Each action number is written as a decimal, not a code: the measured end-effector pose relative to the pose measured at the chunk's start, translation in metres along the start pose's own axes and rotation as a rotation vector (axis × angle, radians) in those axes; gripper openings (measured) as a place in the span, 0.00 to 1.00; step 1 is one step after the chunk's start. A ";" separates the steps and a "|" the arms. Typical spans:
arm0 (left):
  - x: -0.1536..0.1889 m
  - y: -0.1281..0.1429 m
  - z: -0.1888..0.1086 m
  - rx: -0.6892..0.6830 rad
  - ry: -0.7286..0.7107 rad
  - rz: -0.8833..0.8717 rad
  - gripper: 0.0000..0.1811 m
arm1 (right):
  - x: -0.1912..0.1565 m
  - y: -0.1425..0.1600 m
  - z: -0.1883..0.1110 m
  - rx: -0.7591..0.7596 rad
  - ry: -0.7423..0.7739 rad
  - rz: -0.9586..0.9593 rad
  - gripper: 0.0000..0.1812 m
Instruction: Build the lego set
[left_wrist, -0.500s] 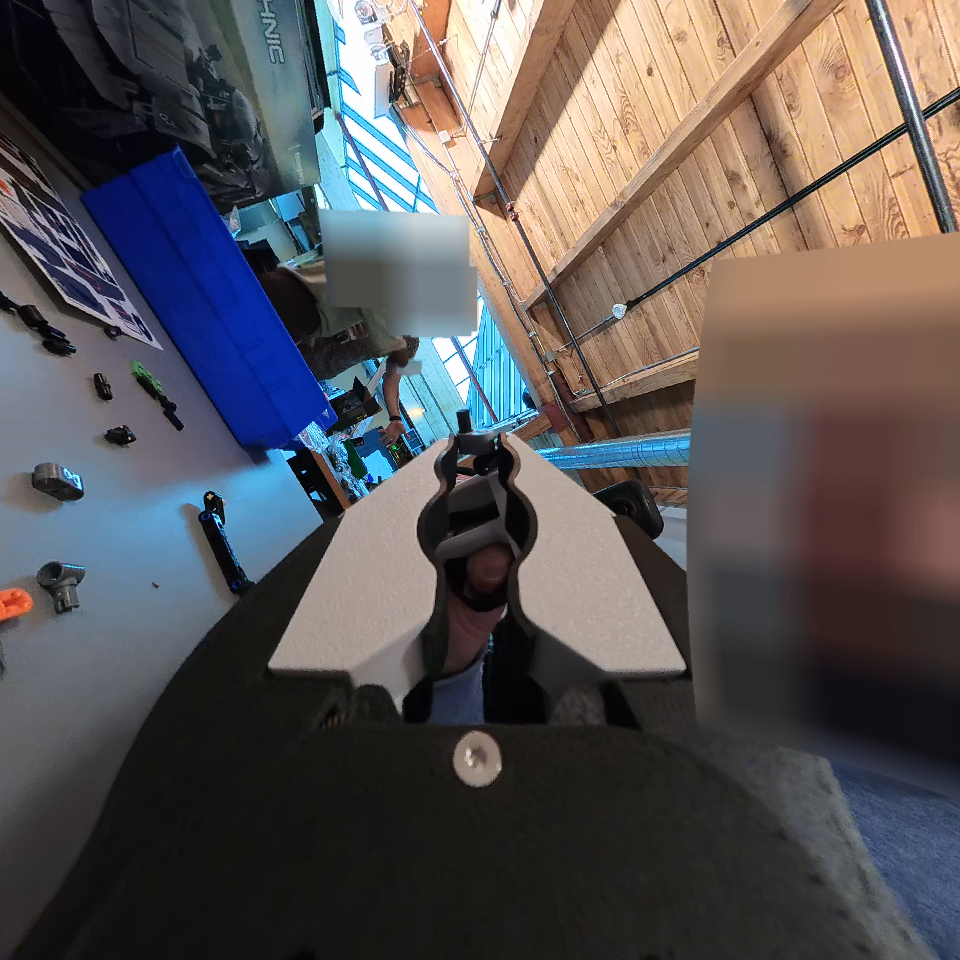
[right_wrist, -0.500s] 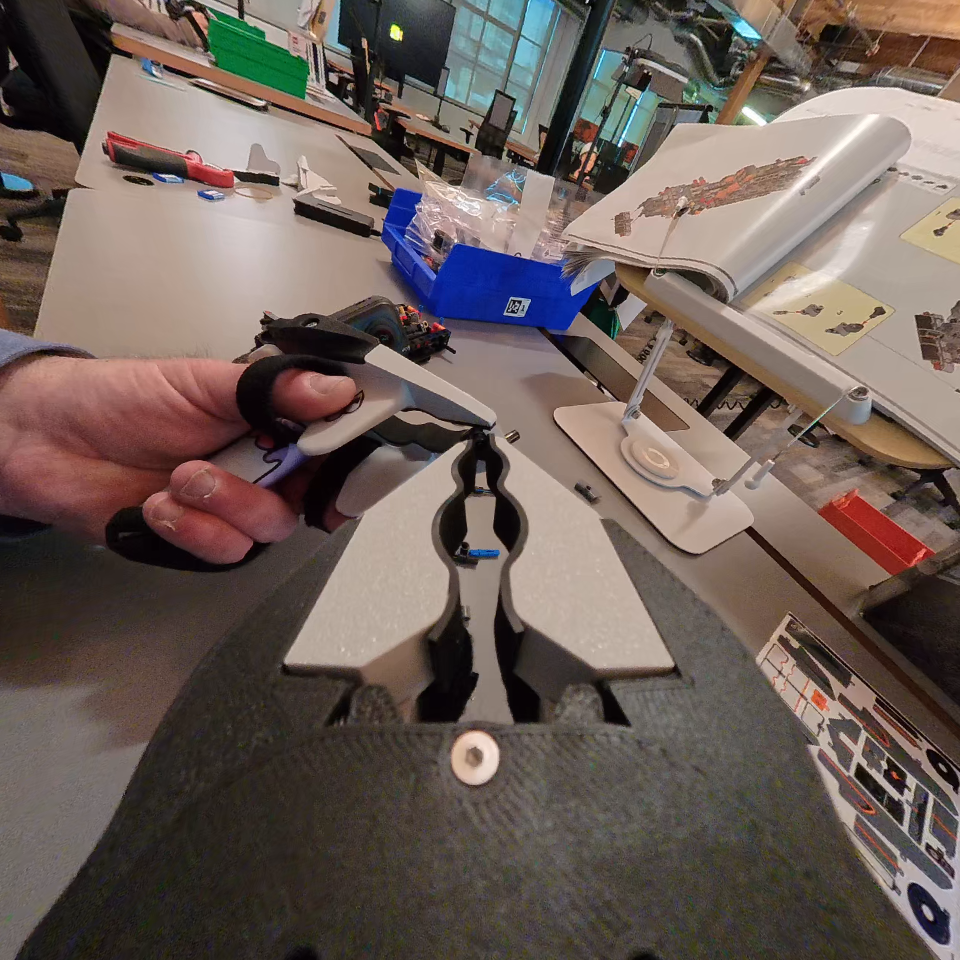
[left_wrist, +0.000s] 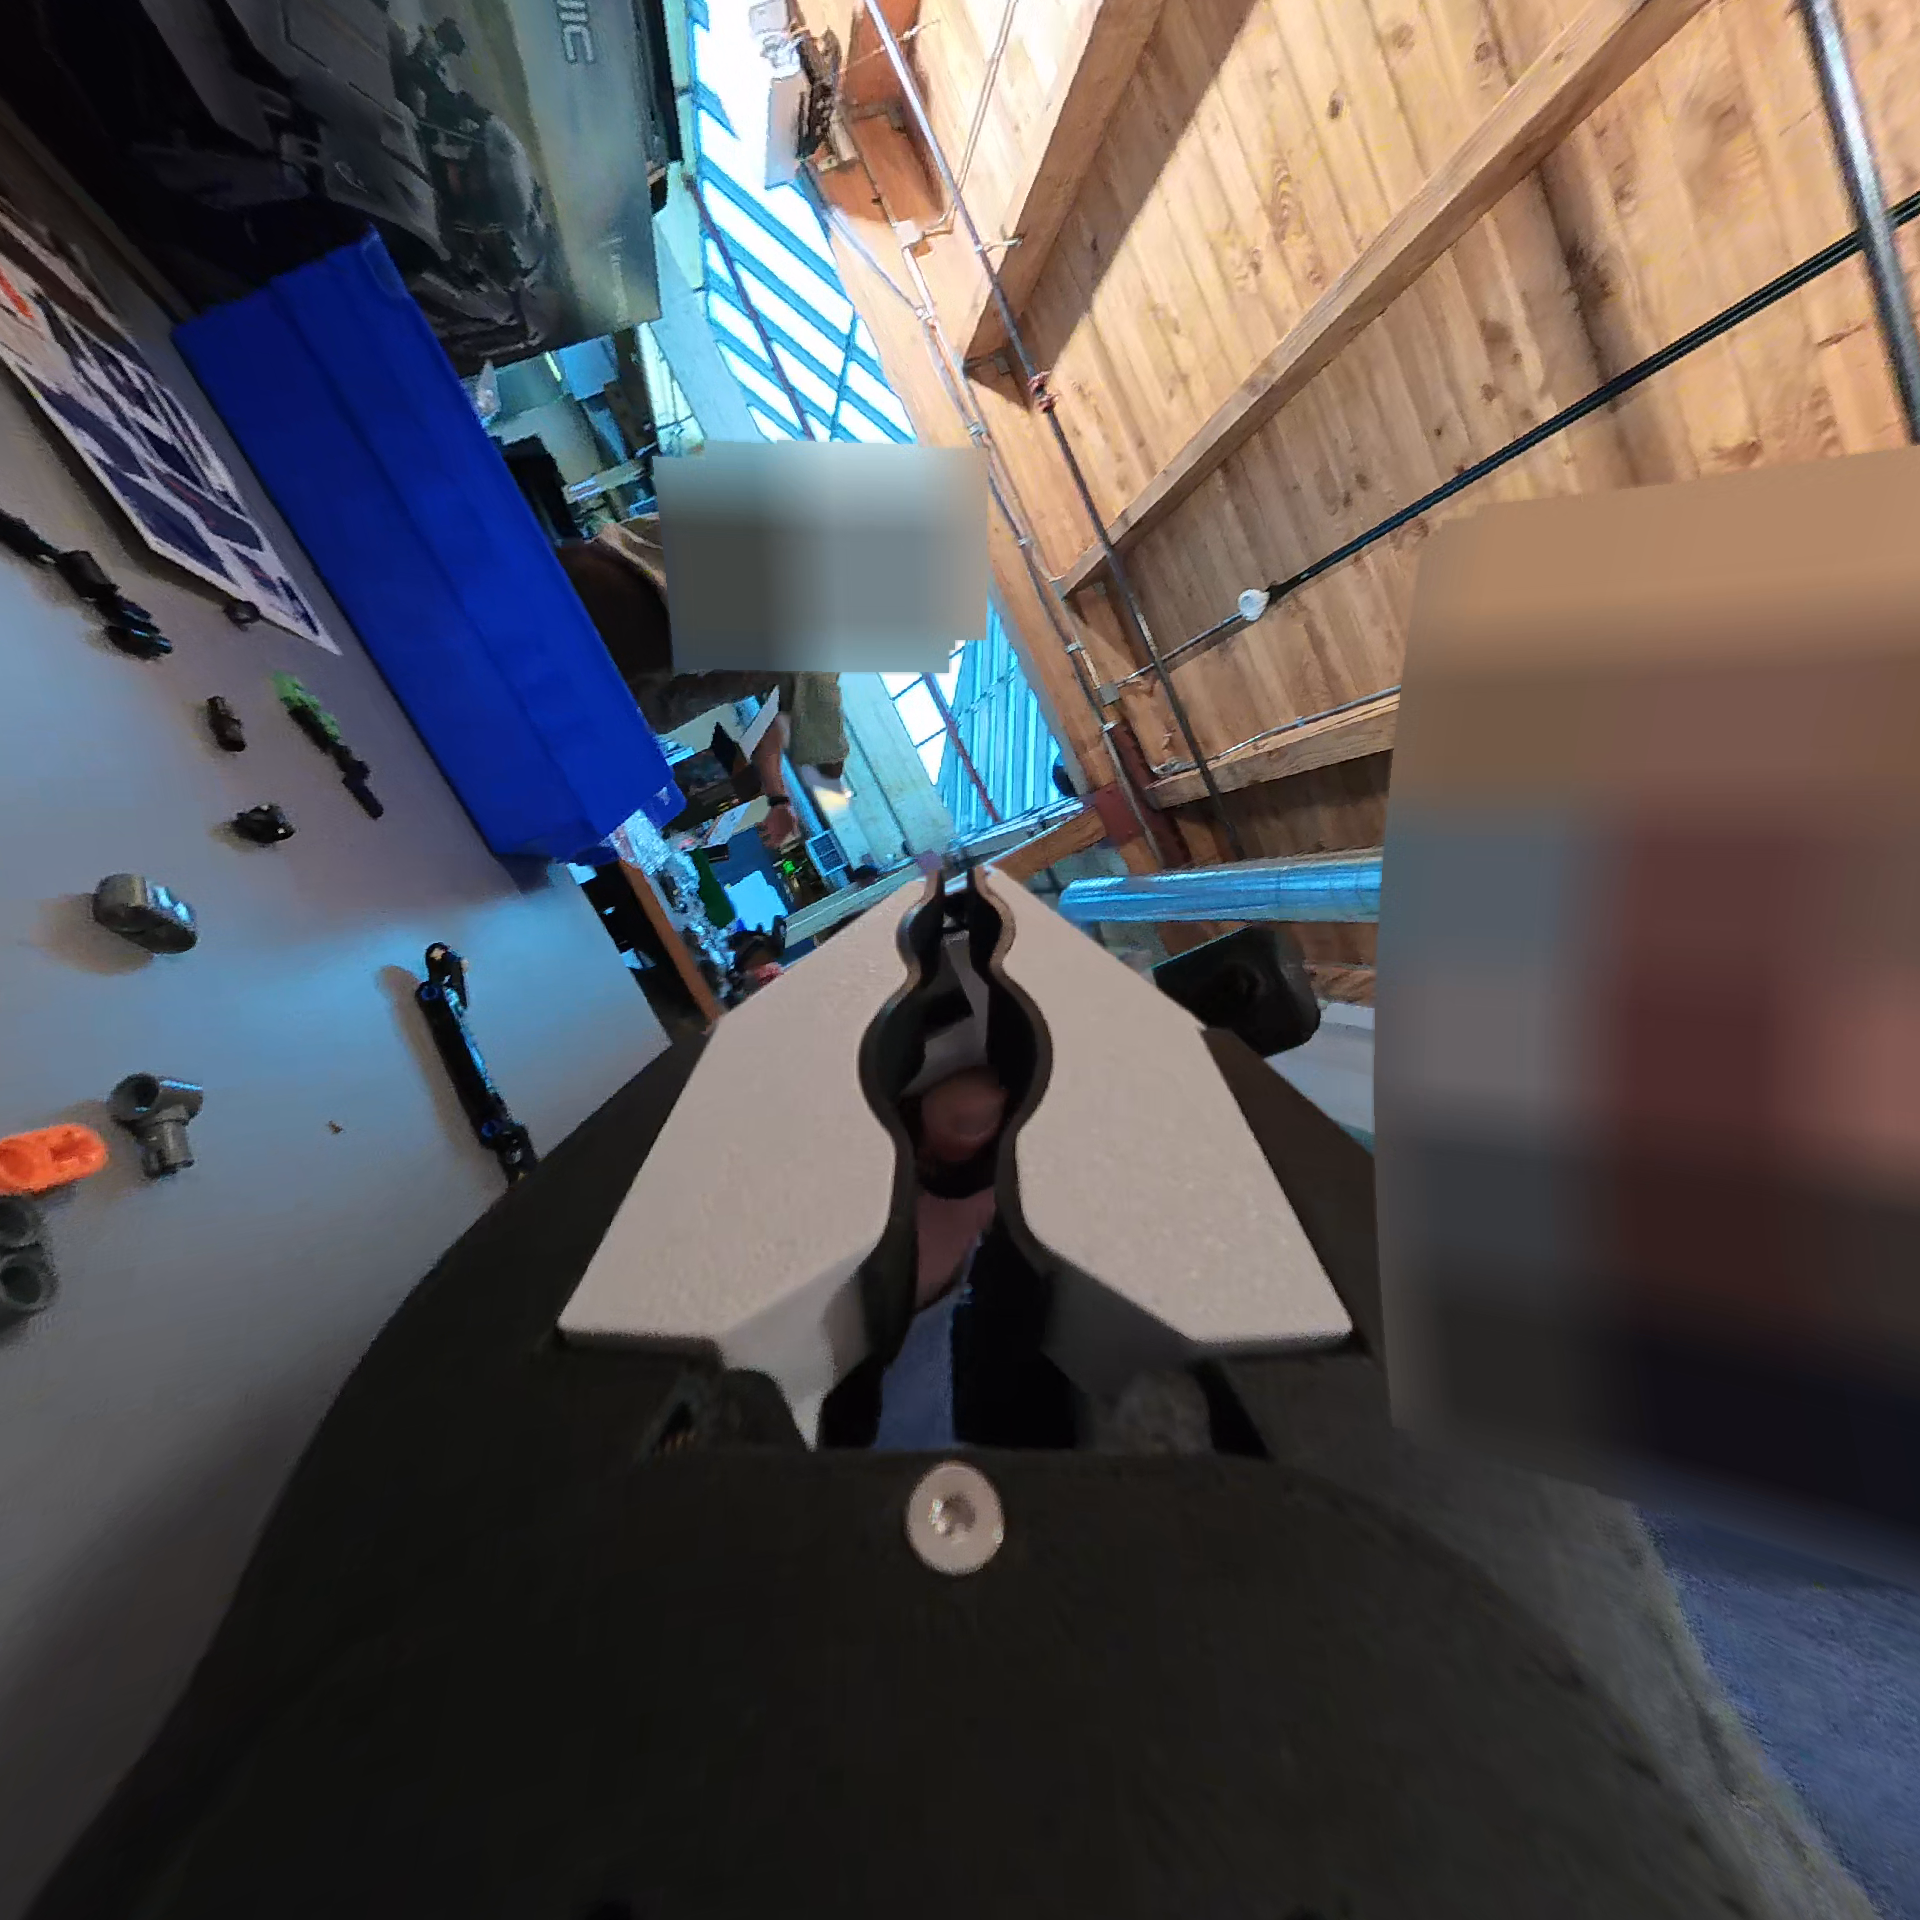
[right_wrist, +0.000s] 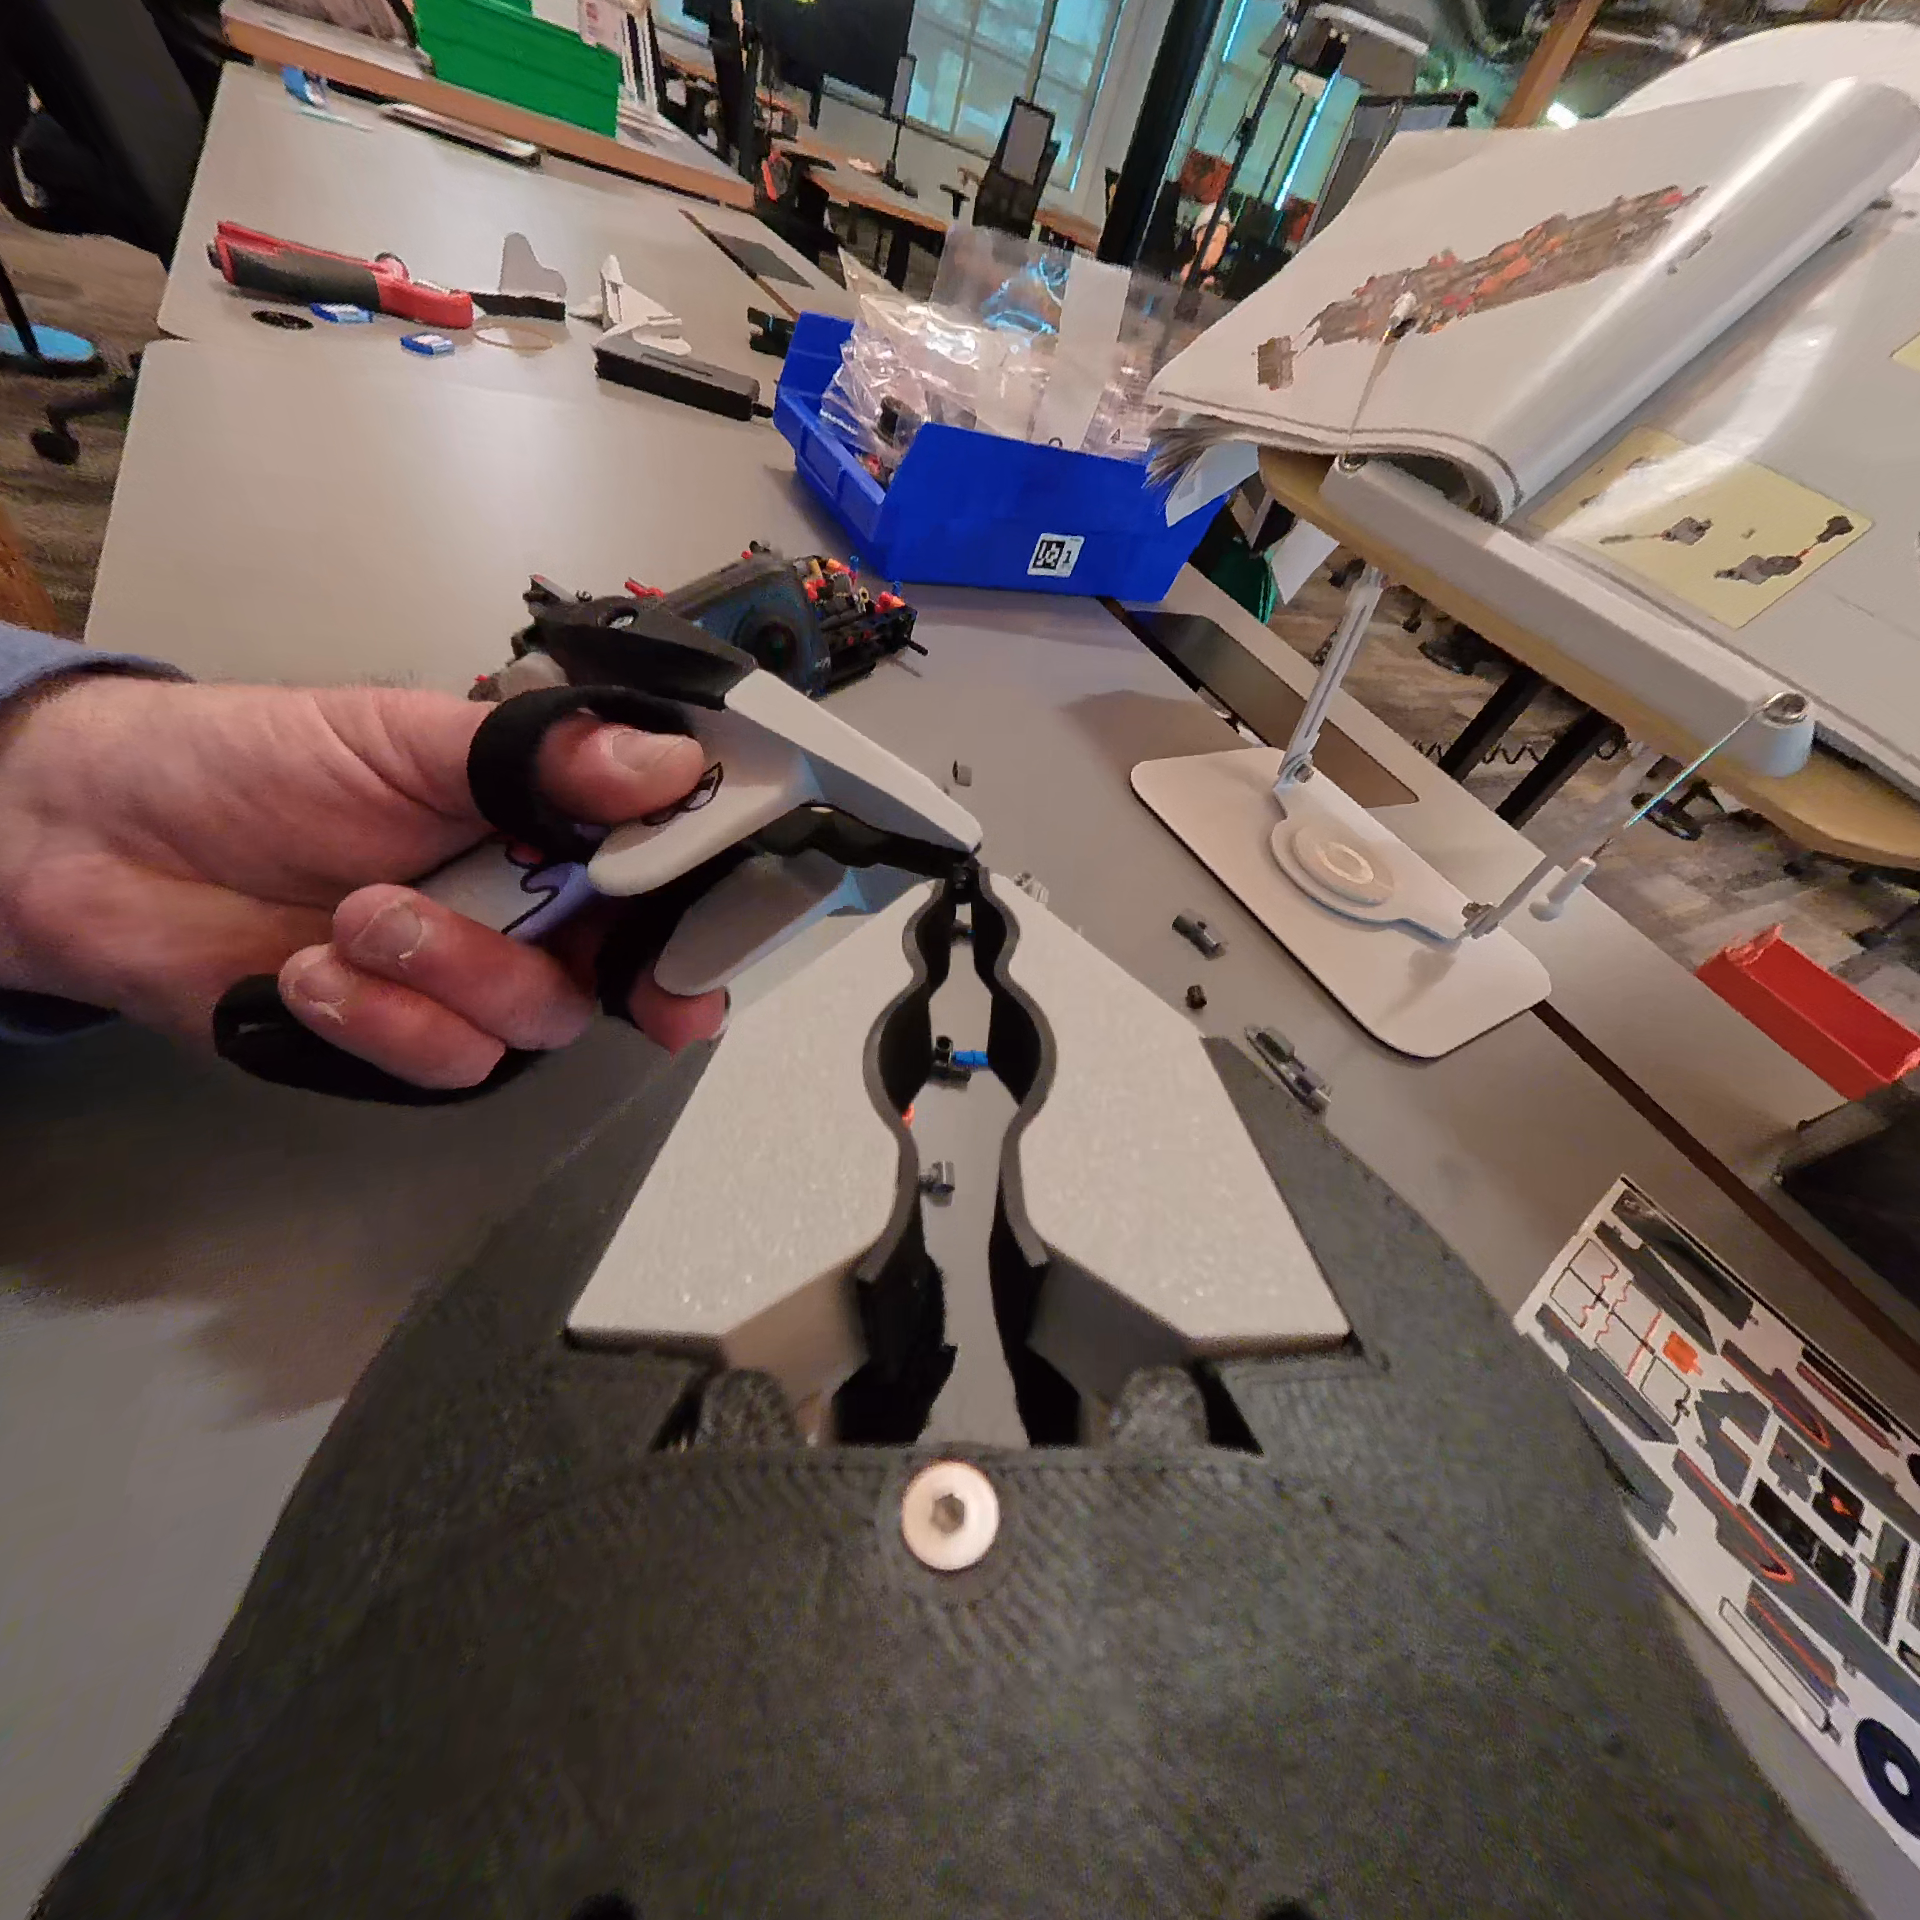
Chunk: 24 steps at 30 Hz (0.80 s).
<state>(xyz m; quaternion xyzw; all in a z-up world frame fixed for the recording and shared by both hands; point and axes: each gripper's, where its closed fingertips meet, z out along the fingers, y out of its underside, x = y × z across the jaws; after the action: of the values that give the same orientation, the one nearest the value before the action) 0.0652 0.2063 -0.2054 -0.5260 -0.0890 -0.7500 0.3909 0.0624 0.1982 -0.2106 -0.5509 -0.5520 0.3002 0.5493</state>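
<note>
Two-handed, holding the left tongs (right_wrist: 964, 857) tip to tip with the right tongs (right_wrist: 961, 906) above the tabletop (right_wrist: 416, 499). Gripping the left tool in a hand (right_wrist: 260, 862), and pinching a small dark piece (right_wrist: 961, 883) in the left tongs, narrowed almost to nothing (the same thin slit showing in the left wrist view). Holding the right tongs narrow too, tips just beside that piece; touching or not, impossible to tell. Leaving the partly built lego model (right_wrist: 800, 623) resting toward the tabletop's far edge, near the blue bin (right_wrist: 987, 520). Propping the instruction booklet (right_wrist: 1558, 291) on its stand by the right edge.
</note>
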 end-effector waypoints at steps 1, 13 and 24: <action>-0.001 0.002 0.000 -0.012 -0.014 0.006 0.01 | 0.000 0.002 -0.002 -0.007 -0.006 0.004 0.00; -0.001 -0.025 -0.057 -0.161 -0.363 0.367 0.08 | 0.018 0.034 -0.035 -0.058 0.000 0.114 0.00; -0.071 -0.034 -0.118 -0.813 -1.022 1.037 0.14 | -0.012 0.052 -0.009 -0.154 -0.137 0.077 0.00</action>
<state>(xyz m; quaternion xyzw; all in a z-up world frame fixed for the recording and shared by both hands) -0.0327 0.1997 -0.3081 -0.8761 0.2755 -0.1174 0.3777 0.0829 0.1955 -0.2601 -0.5905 -0.5879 0.3149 0.4544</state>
